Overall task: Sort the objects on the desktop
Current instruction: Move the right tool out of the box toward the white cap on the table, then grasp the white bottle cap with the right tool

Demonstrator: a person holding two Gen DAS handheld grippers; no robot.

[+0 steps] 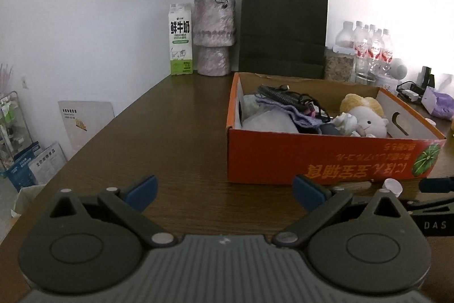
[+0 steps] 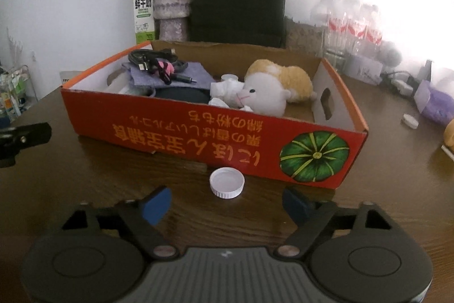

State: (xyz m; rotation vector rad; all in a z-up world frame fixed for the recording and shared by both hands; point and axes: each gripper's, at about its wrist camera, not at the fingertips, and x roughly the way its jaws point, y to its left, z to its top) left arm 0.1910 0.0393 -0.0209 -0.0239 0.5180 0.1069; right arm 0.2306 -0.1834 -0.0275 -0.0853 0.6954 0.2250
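Note:
An orange cardboard box [image 2: 181,129] stands on the dark wooden table [image 2: 85,189]; it also shows in the left wrist view [image 1: 283,158]. It holds a plush toy [image 2: 272,90], black cables [image 2: 153,58], a purple cloth [image 2: 173,75] and crumpled tissue [image 2: 227,88]. A white bottle cap [image 2: 227,183] lies on the table in front of the box, just ahead of my open, empty right gripper [image 2: 227,205]. The cap shows at the right in the left wrist view [image 1: 393,187]. My left gripper [image 1: 224,193] is open and empty, left of the box front.
At the back stand a milk carton [image 1: 181,39], a vase of dried roses [image 1: 214,37], a black paper bag [image 1: 283,24] and several water bottles [image 1: 369,47]. A purple tissue pack [image 2: 434,102], a small white cap [image 2: 410,120] and chargers [image 2: 400,83] lie at right.

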